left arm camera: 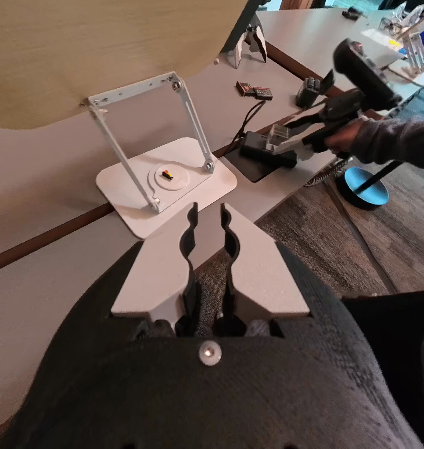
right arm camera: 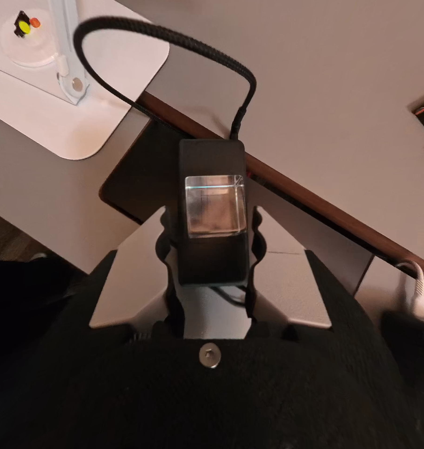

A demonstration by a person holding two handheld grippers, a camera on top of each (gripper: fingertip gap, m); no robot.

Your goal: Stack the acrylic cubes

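- Left gripper (left arm camera: 209,209): fingers slightly parted, a narrow gap between the wavy black pads (left arm camera: 191,230), nothing in it. It hangs over the grey table (left arm camera: 48,279) edge, carpet visible below the gap.
- Just ahead of the left fingertips: white stand base (left arm camera: 123,192) with two slotted metal arms rising to a wooden panel (left arm camera: 84,48); a small black piece with yellow and orange dots (left arm camera: 167,174) sits on the base's round disc.
- Right gripper (right arm camera: 209,218): fingers spread wide on either side of a black box (right arm camera: 212,257) that carries a clear cube (right arm camera: 214,206) on top. Pads (right arm camera: 256,233) stand close to the box sides; whether they press on it cannot be told.
- Black braided cable (right arm camera: 157,31) leaves the far end of the box and loops away to the left of the fingers.
- From the left wrist view, the right gripper (left arm camera: 279,143) lies far right of the left fingers, held by a hand (left arm camera: 342,141) in a grey sleeve.
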